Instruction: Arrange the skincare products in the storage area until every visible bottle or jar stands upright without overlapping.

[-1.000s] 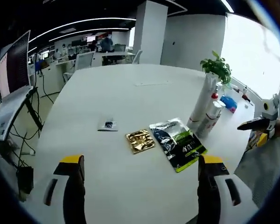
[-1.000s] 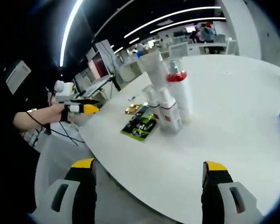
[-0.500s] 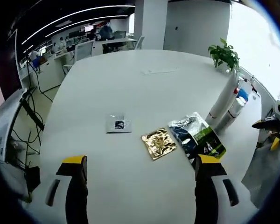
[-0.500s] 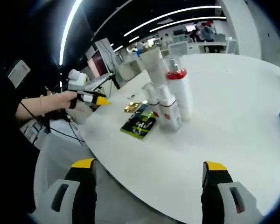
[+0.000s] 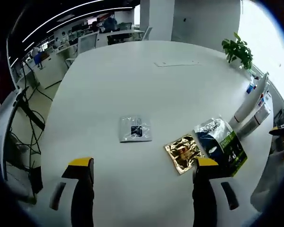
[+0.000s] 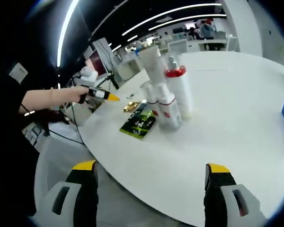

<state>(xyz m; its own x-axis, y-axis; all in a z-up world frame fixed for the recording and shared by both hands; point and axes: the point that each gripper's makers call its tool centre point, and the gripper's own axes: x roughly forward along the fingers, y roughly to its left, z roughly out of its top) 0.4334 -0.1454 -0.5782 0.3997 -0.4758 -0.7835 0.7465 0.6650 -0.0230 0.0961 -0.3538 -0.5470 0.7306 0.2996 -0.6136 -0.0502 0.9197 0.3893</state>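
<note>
Your bottles (image 6: 166, 97) already stand upright in a tight cluster near the worktop (image 6: 227, 132) edge, at about 12 o'clock in the right gripper view; in the left gripper view the same group sits far out at 3 o'clock, tall white tube (image 5: 250, 98) and shorter bottles touching or just beside one another. Whether any of them overlap you cannot tell from here, since they crowd together. What looks unfinished are the flat packets: the silver sachet (image 5: 135, 128) lies alone near the centre of the left gripper view, the gold sachet (image 5: 182, 152) at about 4 o'clock from it, and the dark green pouch (image 5: 222, 143) just beside the gold one, toward the bottles. All three lie flat, apart from each other. Your left tool (image 5: 139, 166) hovers above the worktop with its jaws spread and nothing between them, aimed between the silver and gold packets. Your right tool (image 6: 151, 168) is likewise spread and empty, held back off the worktop edge. Judging from this, the bottles need little more than spacing, and nothing is in hand yet.
</note>
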